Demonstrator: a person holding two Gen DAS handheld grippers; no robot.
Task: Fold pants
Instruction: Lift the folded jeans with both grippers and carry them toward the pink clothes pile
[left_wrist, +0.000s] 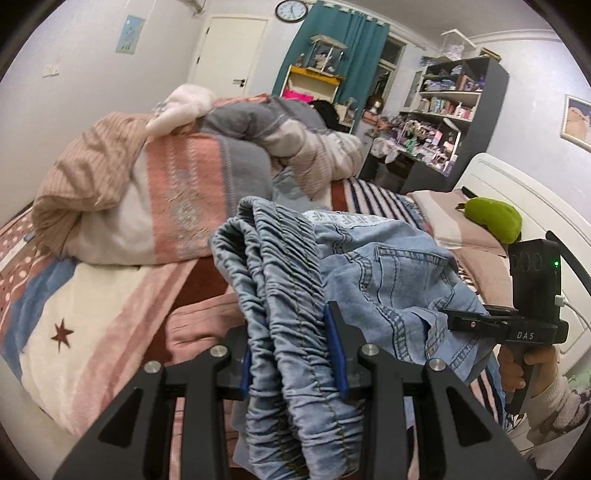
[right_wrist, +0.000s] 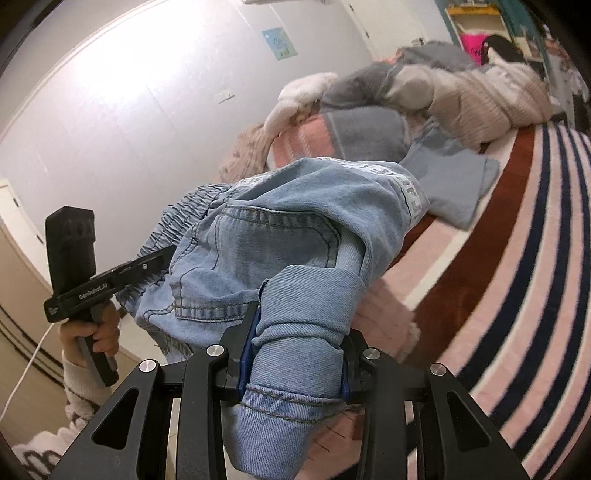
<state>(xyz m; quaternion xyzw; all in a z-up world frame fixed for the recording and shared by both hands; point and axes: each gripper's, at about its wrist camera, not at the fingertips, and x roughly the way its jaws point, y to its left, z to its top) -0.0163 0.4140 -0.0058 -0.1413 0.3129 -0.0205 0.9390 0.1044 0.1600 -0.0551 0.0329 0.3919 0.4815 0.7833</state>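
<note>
Closest in the left wrist view, the left gripper (left_wrist: 295, 354) pinches the gathered elastic waistband of the light blue denim pants (left_wrist: 384, 273) held above the striped bed blanket (left_wrist: 373, 195), while the right gripper (right_wrist: 293, 356) clamps a rolled hem.

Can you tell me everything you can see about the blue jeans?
The jeans are light blue denim with darker stitching, a pocket and a scrunched elastic waistband. They are bunched up and held above the bed. The left gripper pinches the waistband, and the right gripper pinches a hemmed part, probably a leg cuff.
</note>
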